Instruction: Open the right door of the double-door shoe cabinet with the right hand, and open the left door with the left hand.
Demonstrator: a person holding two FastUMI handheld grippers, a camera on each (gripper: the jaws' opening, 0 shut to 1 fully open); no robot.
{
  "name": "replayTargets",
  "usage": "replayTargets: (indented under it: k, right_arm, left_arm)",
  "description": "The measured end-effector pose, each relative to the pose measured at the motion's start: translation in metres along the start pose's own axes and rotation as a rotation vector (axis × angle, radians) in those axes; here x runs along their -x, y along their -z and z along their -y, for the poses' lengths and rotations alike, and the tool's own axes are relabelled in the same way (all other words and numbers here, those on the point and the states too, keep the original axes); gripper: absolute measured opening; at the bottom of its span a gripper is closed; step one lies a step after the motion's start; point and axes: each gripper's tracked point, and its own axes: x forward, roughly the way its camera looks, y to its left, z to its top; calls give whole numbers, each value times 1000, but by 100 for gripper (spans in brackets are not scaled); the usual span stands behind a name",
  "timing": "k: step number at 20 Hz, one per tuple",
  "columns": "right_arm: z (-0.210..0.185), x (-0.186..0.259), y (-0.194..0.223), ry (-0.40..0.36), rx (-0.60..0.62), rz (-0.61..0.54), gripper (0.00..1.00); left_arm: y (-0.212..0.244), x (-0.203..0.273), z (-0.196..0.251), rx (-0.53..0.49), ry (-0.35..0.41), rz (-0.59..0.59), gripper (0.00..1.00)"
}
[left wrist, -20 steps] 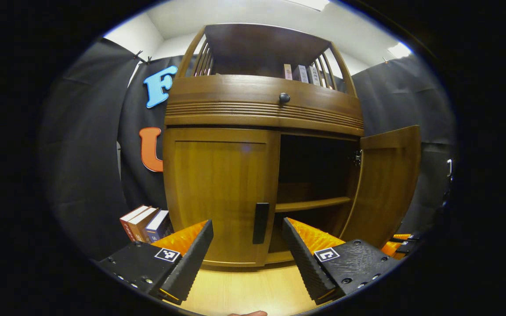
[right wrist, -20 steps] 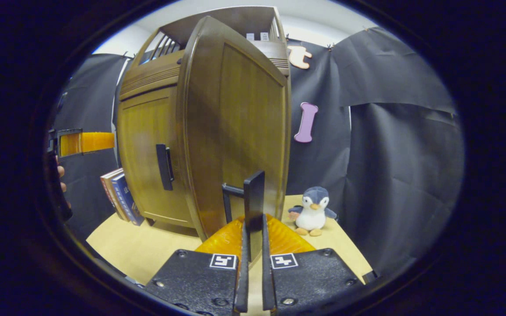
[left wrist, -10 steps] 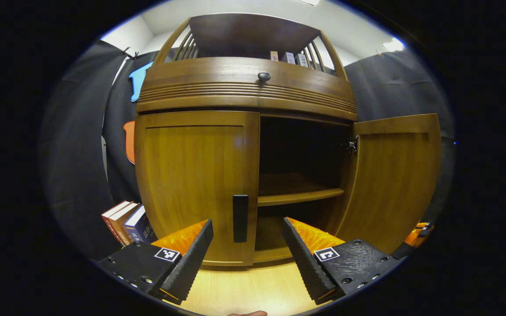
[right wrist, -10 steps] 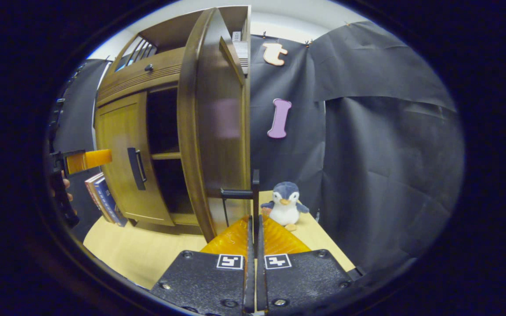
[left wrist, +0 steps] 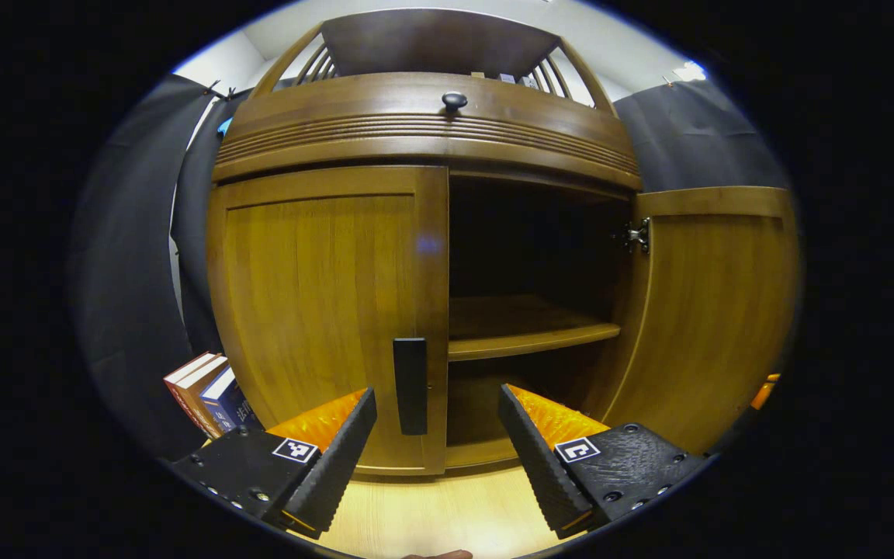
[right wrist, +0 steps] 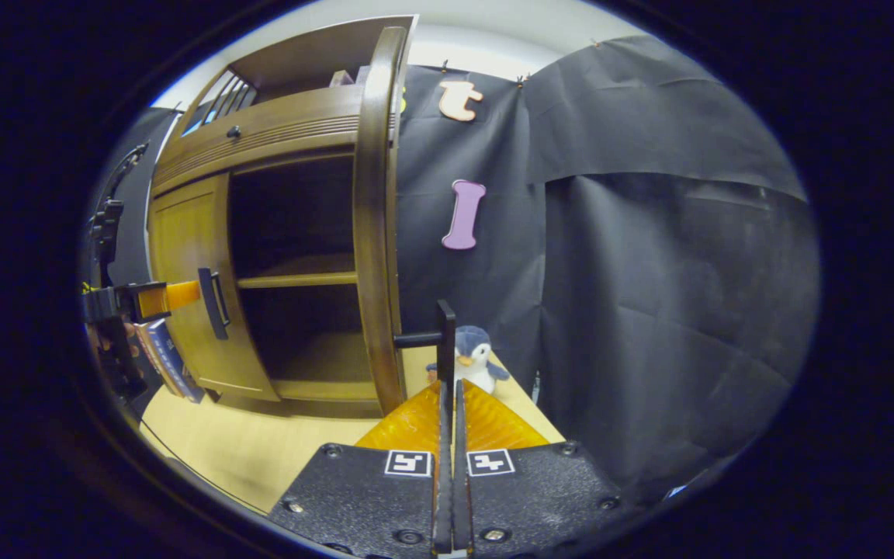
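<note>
With the right gripper [right wrist: 447, 404] clamped on the right door's handle [right wrist: 445, 341], the left door's handle [left wrist: 410, 386], at twelve o'clock of the wide-apart left gripper [left wrist: 438, 435], could be missed if closed on early.

- Books [left wrist: 206, 388] — a few volumes leaning on the tabletop beside the cabinet's left flank; also seen in the right gripper view [right wrist: 164, 359].
- Toy penguin [right wrist: 474, 361] — upright on the tabletop near the black cloth wall.
- Tabletop [left wrist: 431, 512] — pale wood.
- Ceiling [left wrist: 618, 39] — white, with a bright light panel [left wrist: 689, 71].
</note>
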Motion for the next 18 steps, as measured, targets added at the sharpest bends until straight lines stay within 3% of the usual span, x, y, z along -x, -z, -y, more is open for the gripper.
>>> replayTargets:
  k: [4, 5, 9, 18]
  right_arm:
    - [11, 7, -4, 19, -24, 16, 4]
    - [15, 8, -6, 29, -23, 24, 4]
    - [21, 25, -10, 53, -32, 51, 4]
    - [6, 49, -23, 8, -47, 95, 5]
  left_arm:
    - [11, -23, -10, -12, -21, -24, 100]
    - [13, -29, -13, -12, -27, -28, 95]
    - [19, -55, -25, -14, -38, -28, 95]
    - [34, -92, -38, -36, -43, -30, 91]
